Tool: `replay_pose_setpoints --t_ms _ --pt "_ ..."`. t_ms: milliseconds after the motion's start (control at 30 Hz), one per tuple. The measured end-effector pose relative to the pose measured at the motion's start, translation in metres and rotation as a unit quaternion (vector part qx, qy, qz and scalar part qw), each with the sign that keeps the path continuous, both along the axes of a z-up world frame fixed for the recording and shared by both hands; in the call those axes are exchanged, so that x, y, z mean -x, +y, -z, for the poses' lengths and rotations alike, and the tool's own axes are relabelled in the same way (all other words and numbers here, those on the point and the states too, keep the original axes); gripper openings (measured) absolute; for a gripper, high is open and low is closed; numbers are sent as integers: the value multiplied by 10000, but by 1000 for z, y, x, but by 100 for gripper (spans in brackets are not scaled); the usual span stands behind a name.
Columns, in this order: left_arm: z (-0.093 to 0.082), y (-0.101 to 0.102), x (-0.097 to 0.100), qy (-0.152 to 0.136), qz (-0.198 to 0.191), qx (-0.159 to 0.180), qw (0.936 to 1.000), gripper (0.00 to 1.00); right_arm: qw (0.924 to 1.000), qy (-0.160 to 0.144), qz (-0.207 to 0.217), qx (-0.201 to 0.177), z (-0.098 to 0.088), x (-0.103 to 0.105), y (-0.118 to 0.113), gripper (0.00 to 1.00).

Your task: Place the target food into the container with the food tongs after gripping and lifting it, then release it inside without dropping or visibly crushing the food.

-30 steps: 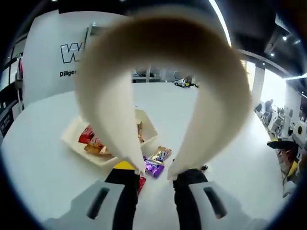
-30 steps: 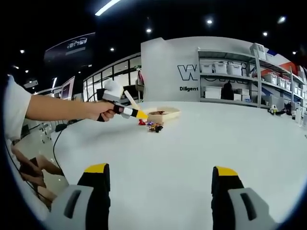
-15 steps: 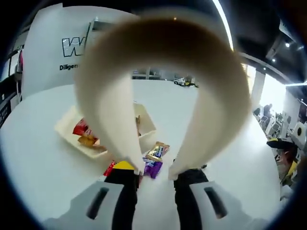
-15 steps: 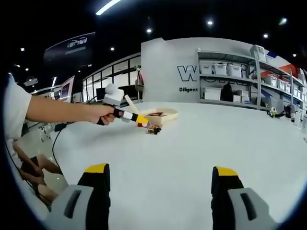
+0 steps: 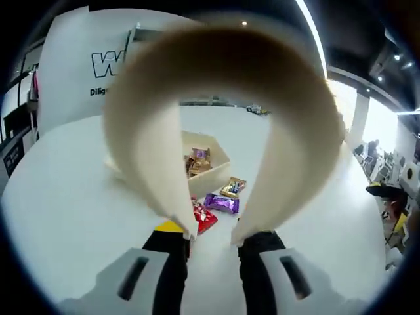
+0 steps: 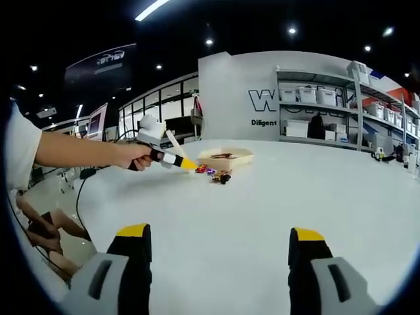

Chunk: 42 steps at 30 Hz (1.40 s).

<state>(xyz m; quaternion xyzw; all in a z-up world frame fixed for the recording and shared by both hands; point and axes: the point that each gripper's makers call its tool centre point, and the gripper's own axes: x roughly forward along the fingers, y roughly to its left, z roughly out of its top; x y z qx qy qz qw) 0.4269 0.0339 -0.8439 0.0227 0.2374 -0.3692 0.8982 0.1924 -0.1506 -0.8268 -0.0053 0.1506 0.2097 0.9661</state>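
Observation:
My left gripper (image 5: 213, 239) is shut on the two arms of cream food tongs (image 5: 157, 157), whose loop arches across the left gripper view. Beyond them a cream container (image 5: 213, 180) holds several wrapped snacks (image 5: 197, 161). A red packet (image 5: 205, 216), a purple packet (image 5: 222, 203) and a gold packet (image 5: 233, 188) lie on the white table beside it. In the right gripper view a hand (image 6: 134, 156) holds the left gripper (image 6: 174, 159) just left of the loose packets (image 6: 215, 174) and the container (image 6: 226, 155). My right gripper (image 6: 220, 236) stands open over bare table, far from them.
The white table (image 6: 262, 210) spreads wide around the snacks. Shelves with storage bins (image 6: 328, 111) line the back wall under large lettering. A cable (image 6: 82, 197) hangs off the table's left edge, and a person's legs (image 6: 39, 230) show low at the left.
The left gripper with the tongs has drawn back to the left of the snacks; the container and packets now sit further ahead and to the right in its view. The right gripper stays put.

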Motion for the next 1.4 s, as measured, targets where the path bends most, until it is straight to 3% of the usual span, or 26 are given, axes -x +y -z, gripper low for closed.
replay_pose_setpoints --t_ms 167,400,567,633,933,1033,1333,1400 --pt "-5 -2 -1 -33 -11 88 10000 27 10000 -2 -25 14 0 0 2 84" --pt "-4 -36 -7 -126 176 241 9995 27 10000 -1 56 13 -1 2 -5 84" --pt "-2 -42 -11 -168 192 223 9994 27 9999 13 150 41 -1 4 -14 84" --pt "7 -35 -9 -77 226 136 9996 27 9997 11 227 38 -2 3 -20 84" --pt "2 -12 -7 -84 64 89 9999 27 9999 7 142 62 -2 -1 -12 84" --pt "-3 7 -7 -167 -67 55 9998 27 10000 37 2 59 2 -1 1 84" --pt "-13 6 -21 -316 -187 161 9992 28 10000 42 15 52 1 0 -3 84" --pt "-9 5 -26 -360 -161 -48 9992 28 10000 57 40 70 2 1 -5 84"
